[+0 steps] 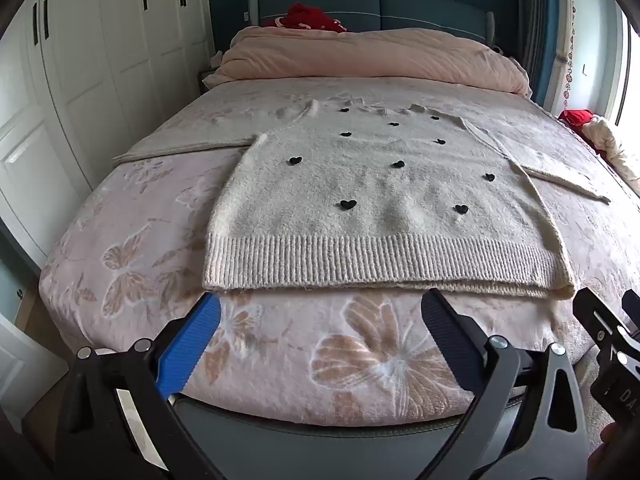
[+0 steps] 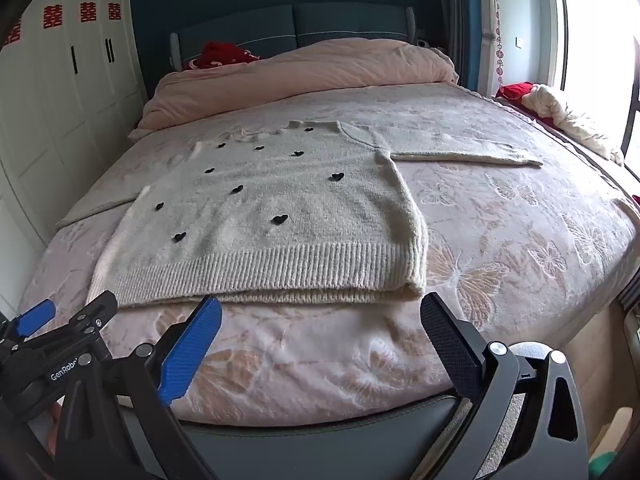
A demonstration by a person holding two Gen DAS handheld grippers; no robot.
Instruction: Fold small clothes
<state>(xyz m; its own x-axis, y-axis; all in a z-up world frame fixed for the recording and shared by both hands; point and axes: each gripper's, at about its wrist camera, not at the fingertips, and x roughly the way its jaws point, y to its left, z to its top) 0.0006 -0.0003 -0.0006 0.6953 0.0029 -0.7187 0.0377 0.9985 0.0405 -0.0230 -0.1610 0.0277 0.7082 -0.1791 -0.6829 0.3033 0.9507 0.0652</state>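
A cream knit sweater (image 1: 372, 204) with small black hearts lies flat on the bed, ribbed hem toward me, both sleeves spread out to the sides. It also shows in the right wrist view (image 2: 272, 220). My left gripper (image 1: 320, 308) is open and empty, just short of the hem's left half. My right gripper (image 2: 320, 312) is open and empty, just short of the hem's right corner. The right gripper's body shows at the right edge of the left wrist view (image 1: 604, 328); the left gripper's body shows at the left edge of the right wrist view (image 2: 60, 328).
The bed (image 1: 280, 360) has a pink butterfly-print cover and a dark foot rim. A folded pink duvet (image 1: 372, 56) and a red item (image 1: 308, 18) lie at the headboard. White wardrobes (image 1: 88, 60) stand left. Bunched clothes (image 2: 560, 116) lie at the window side.
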